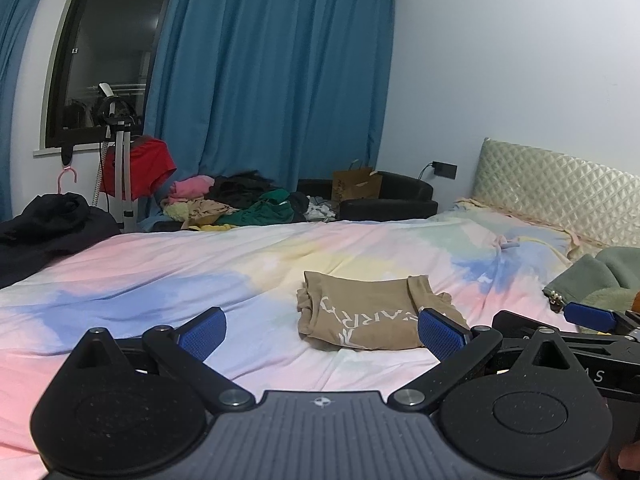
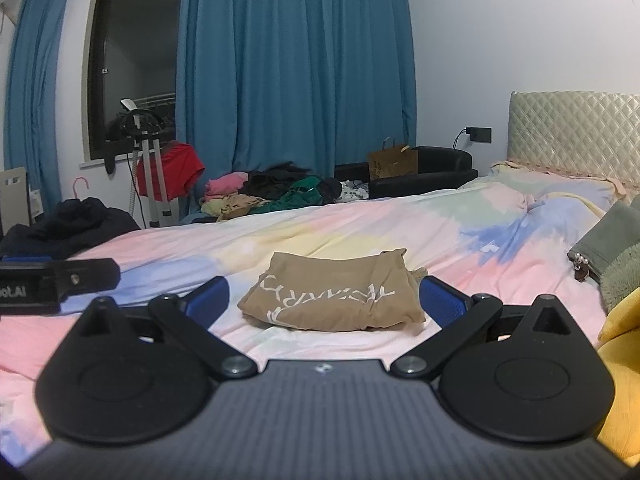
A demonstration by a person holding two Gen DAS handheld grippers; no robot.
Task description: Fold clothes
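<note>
A tan T-shirt with white lettering lies folded into a small rectangle on the pastel bedspread, seen in the left wrist view (image 1: 372,316) and the right wrist view (image 2: 336,296). My left gripper (image 1: 322,330) is open and empty, hovering just short of the shirt and a little to its left. My right gripper (image 2: 324,300) is open and empty, with the shirt straight ahead between its blue pads. Each gripper shows at the edge of the other's view: the right one (image 1: 592,316) and the left one (image 2: 52,276).
A pile of unfolded clothes (image 2: 276,194) lies at the bed's far edge. A dark garment (image 1: 48,220) sits at the far left. A green fuzzy item (image 2: 612,248) and yellow cloth (image 2: 620,360) lie at the right. A quilted headboard (image 1: 560,188) stands at the back right.
</note>
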